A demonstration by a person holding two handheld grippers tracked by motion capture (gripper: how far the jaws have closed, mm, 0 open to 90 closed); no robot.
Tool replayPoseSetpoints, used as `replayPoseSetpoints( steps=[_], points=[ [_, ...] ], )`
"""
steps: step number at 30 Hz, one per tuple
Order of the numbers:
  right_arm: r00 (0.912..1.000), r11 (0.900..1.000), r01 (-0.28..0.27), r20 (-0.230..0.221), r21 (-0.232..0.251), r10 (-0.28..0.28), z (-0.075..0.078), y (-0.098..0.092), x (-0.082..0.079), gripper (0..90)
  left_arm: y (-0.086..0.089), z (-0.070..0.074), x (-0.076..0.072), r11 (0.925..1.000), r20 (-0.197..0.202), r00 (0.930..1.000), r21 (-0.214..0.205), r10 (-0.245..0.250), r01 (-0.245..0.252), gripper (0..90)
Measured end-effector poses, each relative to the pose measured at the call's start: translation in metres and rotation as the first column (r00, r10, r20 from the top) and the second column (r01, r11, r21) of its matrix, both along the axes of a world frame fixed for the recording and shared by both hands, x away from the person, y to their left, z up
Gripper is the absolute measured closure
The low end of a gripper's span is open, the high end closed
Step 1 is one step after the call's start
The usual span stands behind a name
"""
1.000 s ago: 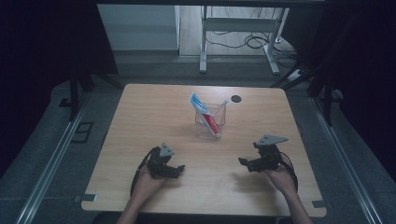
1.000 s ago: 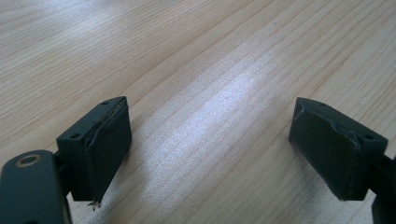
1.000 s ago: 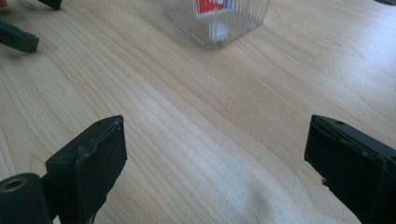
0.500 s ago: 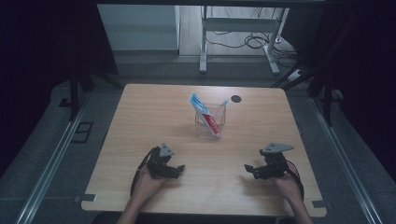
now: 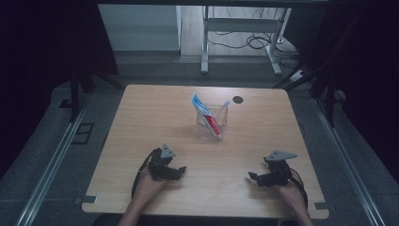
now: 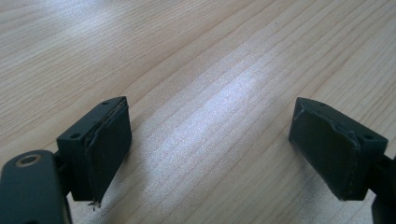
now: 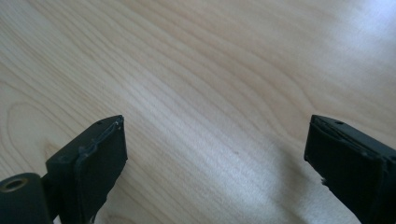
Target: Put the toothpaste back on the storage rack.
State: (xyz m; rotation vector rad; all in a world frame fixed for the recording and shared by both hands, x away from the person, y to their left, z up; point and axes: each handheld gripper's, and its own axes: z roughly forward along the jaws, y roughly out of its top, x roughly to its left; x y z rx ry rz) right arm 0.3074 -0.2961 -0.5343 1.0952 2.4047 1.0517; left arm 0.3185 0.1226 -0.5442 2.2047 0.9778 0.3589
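Note:
A clear cup stands near the middle of the wooden table. A red, white and blue toothpaste tube leans in it, and a toothbrush sticks out toward the right. My left gripper rests low on the table at the front left, open, with bare wood between its jaws. My right gripper sits at the front right, also open over bare wood. Both grippers lie well in front of the cup and apart from it.
A small dark round spot marks the table's far side, right of the cup. A metal desk frame and cables lie on the floor beyond the table. Floor rails run along both sides.
My right gripper has drawn back toward the front edge and slightly right. The left gripper and the cup have stayed put.

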Motion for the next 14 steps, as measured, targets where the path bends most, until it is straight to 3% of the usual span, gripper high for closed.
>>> replayPoseSetpoints(
  steps=[5, 14],
  points=[
    [1.0, 0.9995, -0.002, 0.007, -0.032, 0.002, -0.0085, 0.0013, -0.0028, 5.2, 0.0, 0.0, 0.0, 1.0, 0.0, 1.0, 0.0, 0.001, -0.001, 13.1],
    [1.0, 0.9994, 0.001, 0.006, -0.034, -0.001, -0.0085, 0.001, -0.0035, 5.1, -0.0001, -0.0001, -0.0002, 1.0, 0.0, 1.0, -0.001, 0.002, -0.002, 13.1]
  ],
)
